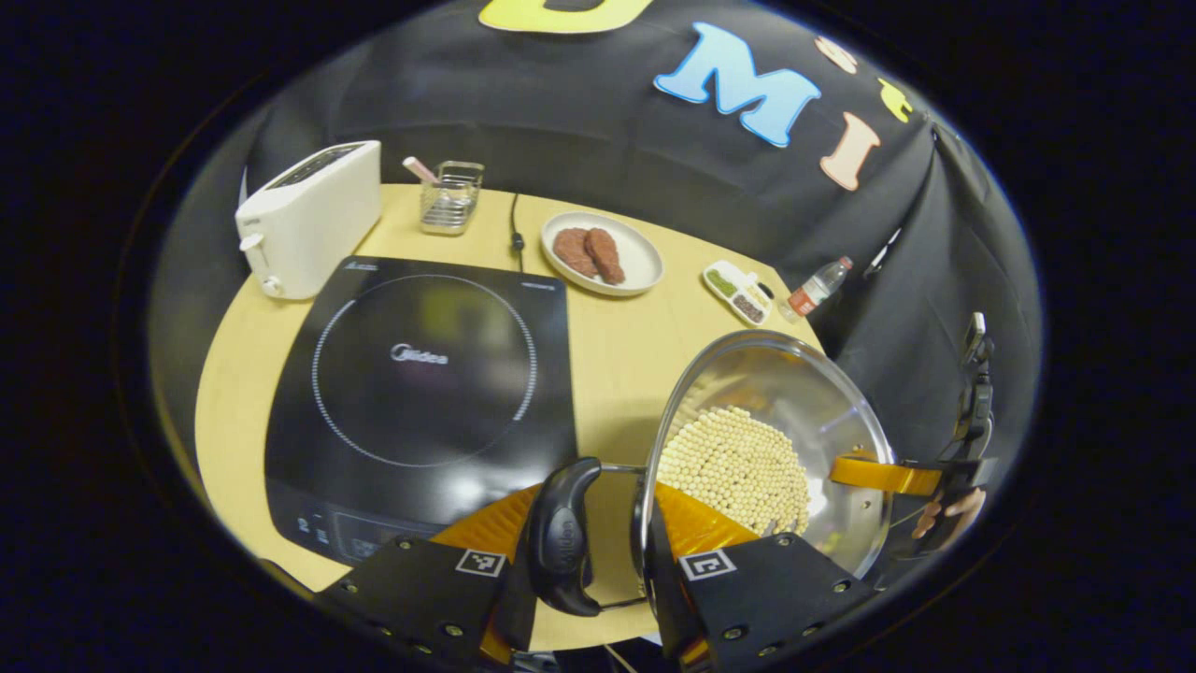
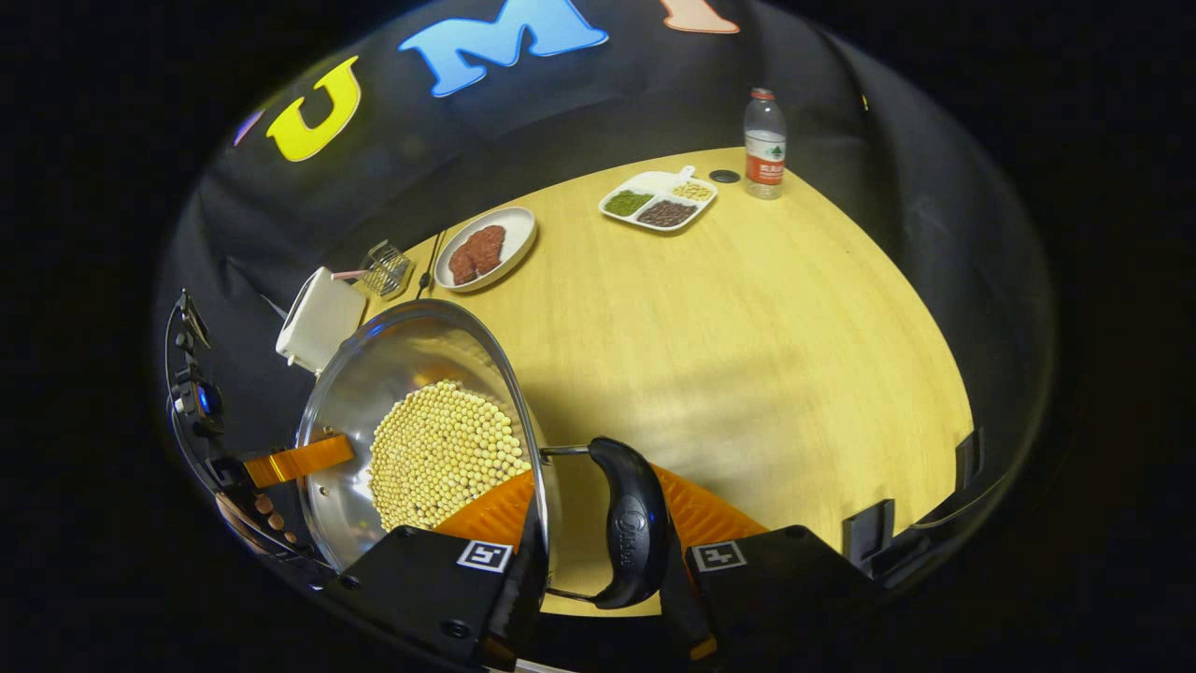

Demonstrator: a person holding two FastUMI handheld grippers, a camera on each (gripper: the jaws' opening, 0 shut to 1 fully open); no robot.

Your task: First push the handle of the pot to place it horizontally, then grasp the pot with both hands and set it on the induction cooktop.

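A steel pot (image 1: 794,393) holding soybeans (image 1: 738,467) hangs between both grippers, seemingly lifted above the wooden table (image 1: 626,355). My left gripper (image 1: 598,505) is shut across the pot's rim and its black side handle (image 1: 561,542), with one finger inside the wall and the other outside the handle. The black induction cooktop (image 1: 420,374) lies on the table just left of the pot. In the right gripper view my right gripper (image 2: 598,486) clamps the opposite black handle (image 2: 631,523) and the rim of the pot (image 2: 392,365) the same way. Each view shows the other gripper's finger (image 1: 883,475) (image 2: 299,460) on the far rim.
A white toaster (image 1: 308,215) stands behind the cooktop's left corner, beside a wire basket (image 1: 450,196). A plate of meat patties (image 1: 603,252), a divided dish of grains (image 1: 738,292) and a water bottle (image 1: 818,288) line the far edge. Bare wood (image 2: 747,355) spreads to the pot's right.
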